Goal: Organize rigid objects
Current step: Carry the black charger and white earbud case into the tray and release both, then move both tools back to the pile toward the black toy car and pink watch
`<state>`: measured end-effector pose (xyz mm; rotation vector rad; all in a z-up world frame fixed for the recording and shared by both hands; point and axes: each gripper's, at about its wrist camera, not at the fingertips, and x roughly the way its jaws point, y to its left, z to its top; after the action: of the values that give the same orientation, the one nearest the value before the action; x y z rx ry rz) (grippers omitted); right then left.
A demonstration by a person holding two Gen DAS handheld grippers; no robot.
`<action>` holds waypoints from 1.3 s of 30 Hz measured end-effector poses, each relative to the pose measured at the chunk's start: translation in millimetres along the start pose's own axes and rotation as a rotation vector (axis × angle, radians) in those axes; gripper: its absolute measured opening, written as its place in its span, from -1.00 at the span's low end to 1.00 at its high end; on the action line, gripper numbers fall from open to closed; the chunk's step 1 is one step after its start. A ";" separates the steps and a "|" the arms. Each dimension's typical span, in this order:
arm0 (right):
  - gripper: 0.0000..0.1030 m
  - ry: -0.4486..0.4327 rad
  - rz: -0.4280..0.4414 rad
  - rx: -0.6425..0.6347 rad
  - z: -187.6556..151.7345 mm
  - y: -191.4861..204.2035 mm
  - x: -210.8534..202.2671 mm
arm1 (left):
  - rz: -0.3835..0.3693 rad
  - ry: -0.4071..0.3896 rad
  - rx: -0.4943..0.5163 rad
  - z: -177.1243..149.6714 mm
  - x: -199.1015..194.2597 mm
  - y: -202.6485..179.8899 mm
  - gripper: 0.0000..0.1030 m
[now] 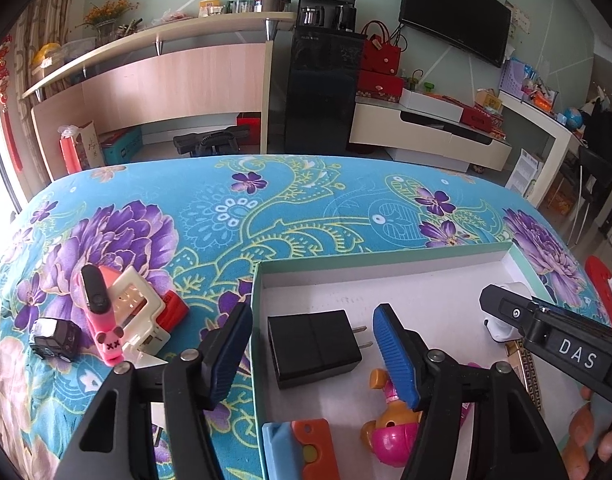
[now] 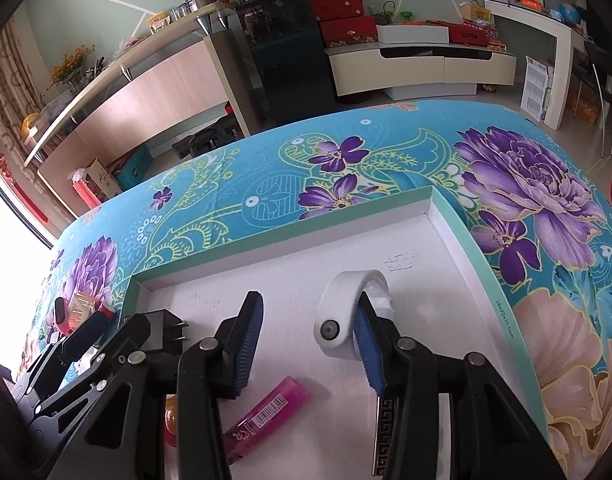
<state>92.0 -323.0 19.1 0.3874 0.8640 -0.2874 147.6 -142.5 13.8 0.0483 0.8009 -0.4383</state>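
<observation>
A shallow white box with a mint rim (image 1: 386, 257) lies on the flowered cloth. My left gripper (image 1: 312, 314) stands open at the box's left wall. A black charger plug (image 1: 314, 348) lies flat on the box floor between its fingers, and neither pad touches it. My right gripper (image 2: 310, 299) is open over the right half of the box. A white ring-shaped object (image 2: 340, 312) stands on the floor against the inner side of its right finger (image 2: 368, 352). The left pad is well clear of it.
A pink lighter (image 2: 266, 416), a pink and orange toy (image 1: 390, 436) and a blue and orange piece (image 1: 302, 448) also lie in the box. Left of the box sit a pink clip toy (image 1: 102, 320), a cream toy (image 1: 138, 308) and a small black car (image 1: 52, 338).
</observation>
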 end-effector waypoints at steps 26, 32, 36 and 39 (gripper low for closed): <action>0.72 -0.046 0.011 -0.018 1.4 7.8 -1.6 | 0.188 -0.085 -0.195 4.6 -23.2 66.9 1.00; 0.86 -0.075 0.028 -0.025 2.9 15.9 -4.9 | 0.251 -0.098 -0.250 3.2 -29.9 86.4 1.00; 0.86 -0.095 0.042 -0.094 2.0 35.3 -7.3 | 0.279 -0.103 -0.293 2.0 -34.6 101.4 1.00; 0.86 -0.108 0.054 -0.127 0.6 49.7 -8.4 | 0.284 -0.107 -0.332 0.1 -39.4 113.2 1.00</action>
<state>106.9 -278.2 36.6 0.2743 0.7597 -0.2002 168.6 -25.3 27.8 -0.1676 0.7398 -0.0363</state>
